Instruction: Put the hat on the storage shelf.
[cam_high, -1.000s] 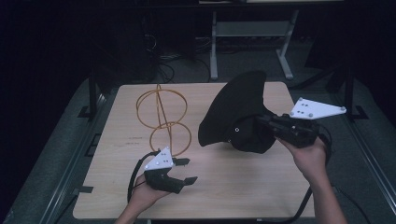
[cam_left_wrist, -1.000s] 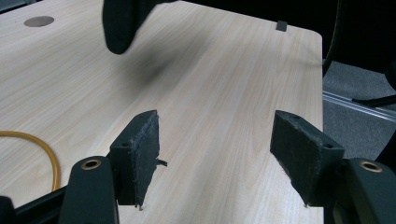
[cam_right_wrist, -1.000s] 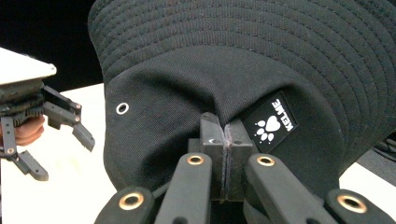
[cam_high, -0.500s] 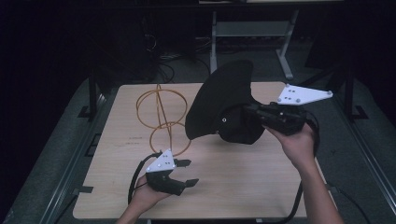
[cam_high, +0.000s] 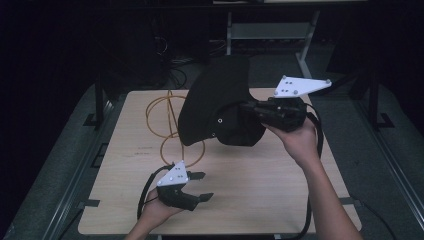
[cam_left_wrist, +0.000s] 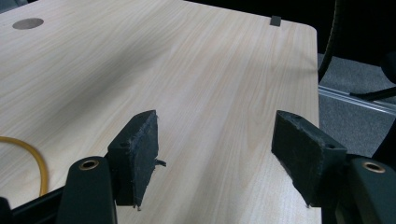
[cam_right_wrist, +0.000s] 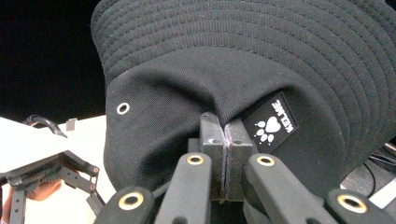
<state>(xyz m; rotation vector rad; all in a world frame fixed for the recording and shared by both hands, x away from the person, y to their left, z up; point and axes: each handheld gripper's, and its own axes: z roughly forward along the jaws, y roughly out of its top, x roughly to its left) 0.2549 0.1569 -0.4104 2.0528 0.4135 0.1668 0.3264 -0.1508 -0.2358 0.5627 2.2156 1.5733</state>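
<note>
Hanging from clamped right gripper (cam_right_wrist: 225, 158): black hat (cam_right_wrist: 224, 70), above table (cam_high: 280, 190).

Both claws black, brass-coloured pivot screws, rough dark pads; white three-cornered plates with small screws; black cables; arms bare.
</note>
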